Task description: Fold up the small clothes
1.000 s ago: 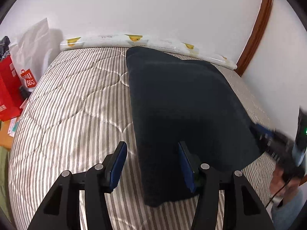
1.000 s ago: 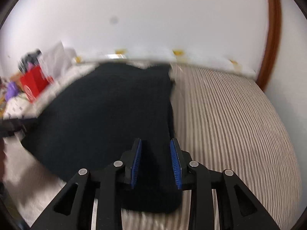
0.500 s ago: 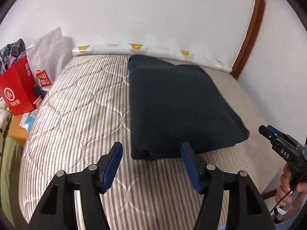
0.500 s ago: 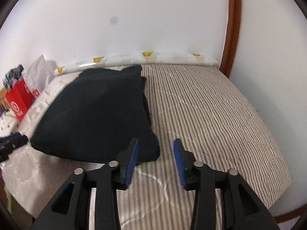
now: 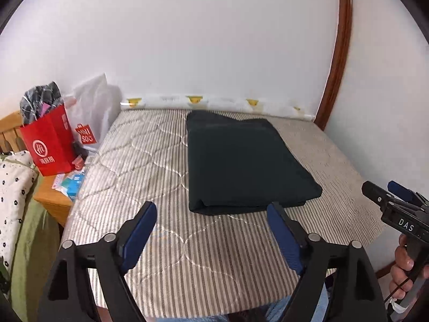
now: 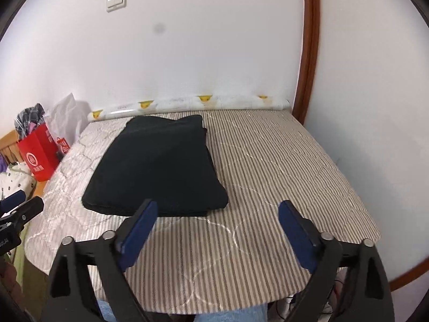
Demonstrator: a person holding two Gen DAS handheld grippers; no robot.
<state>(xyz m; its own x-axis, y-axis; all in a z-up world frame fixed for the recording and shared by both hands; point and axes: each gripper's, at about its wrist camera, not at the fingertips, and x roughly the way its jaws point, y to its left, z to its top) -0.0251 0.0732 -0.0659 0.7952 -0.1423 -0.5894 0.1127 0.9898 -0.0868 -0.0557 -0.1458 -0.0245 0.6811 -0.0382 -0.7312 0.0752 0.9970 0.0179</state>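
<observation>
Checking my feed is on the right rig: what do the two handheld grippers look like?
Both the left gripper and the right gripper have matte black angular frames, silver rivets and blue rubber finger pads. The right one's side shows white "DAS" lettering and a thin black cable.

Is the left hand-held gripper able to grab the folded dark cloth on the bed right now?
Probably yes. The left hand-held gripper is open, its jaws have just been opening and nothing is between them. The folded dark cloth lies just ahead on the striped bed, with only bare mattress between.
</observation>
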